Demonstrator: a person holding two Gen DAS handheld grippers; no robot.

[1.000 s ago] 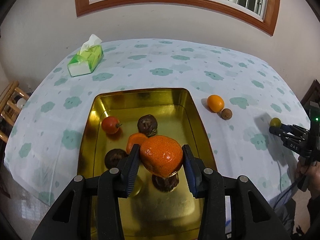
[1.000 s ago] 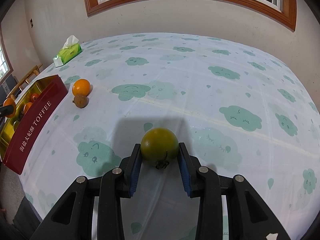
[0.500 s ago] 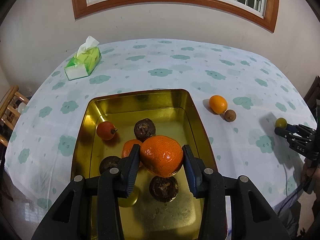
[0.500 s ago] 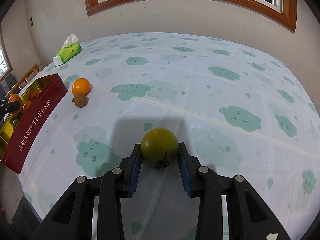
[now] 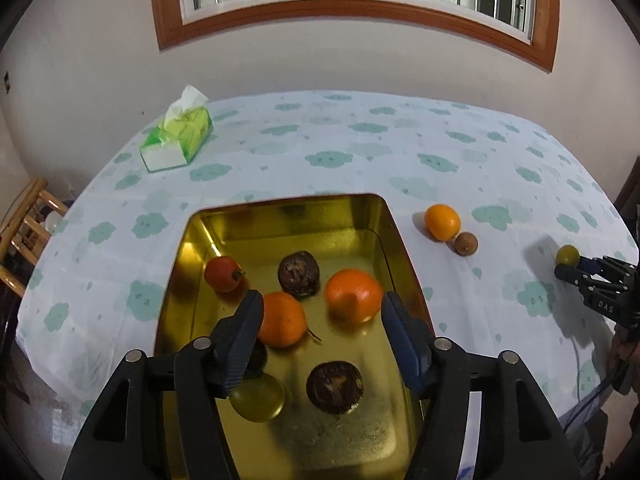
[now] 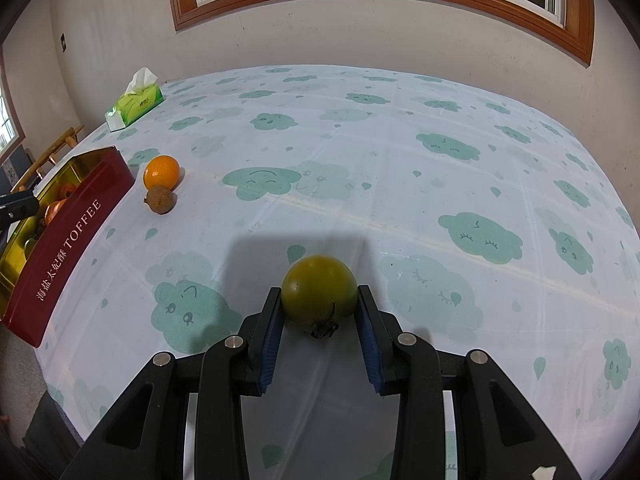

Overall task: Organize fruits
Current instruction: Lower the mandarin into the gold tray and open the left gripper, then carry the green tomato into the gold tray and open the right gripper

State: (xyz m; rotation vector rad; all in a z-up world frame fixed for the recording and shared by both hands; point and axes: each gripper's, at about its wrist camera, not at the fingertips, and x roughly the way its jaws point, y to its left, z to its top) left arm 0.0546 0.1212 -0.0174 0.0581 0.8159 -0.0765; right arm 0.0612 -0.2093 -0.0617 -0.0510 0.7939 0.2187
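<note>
My left gripper (image 5: 322, 312) is open above the gold tin (image 5: 372, 208). A large orange mandarin (image 5: 353, 295), blurred, sits free in the tin between the fingers. The tin also holds a smaller orange (image 5: 281, 319), a red fruit (image 5: 222, 273), two dark brown fruits (image 5: 299, 273), and a green fruit (image 5: 258, 397). My right gripper (image 6: 319, 312) is shut on a green fruit (image 6: 319, 294) just above the tablecloth; it also shows in the left wrist view (image 5: 567, 255). An orange (image 6: 161, 172) and a small brown fruit (image 6: 160, 199) lie on the cloth beside the tin.
The tin's red outer wall reads TOFFEE (image 6: 76, 232). A green tissue pack (image 5: 178, 140) stands at the far left of the table. A wooden chair (image 5: 24, 216) is beyond the left table edge. The cloud-print tablecloth (image 6: 400, 152) covers the table.
My left gripper has opened and let go of the large mandarin, which has dropped into the tin. The right gripper still holds the green fruit in place.
</note>
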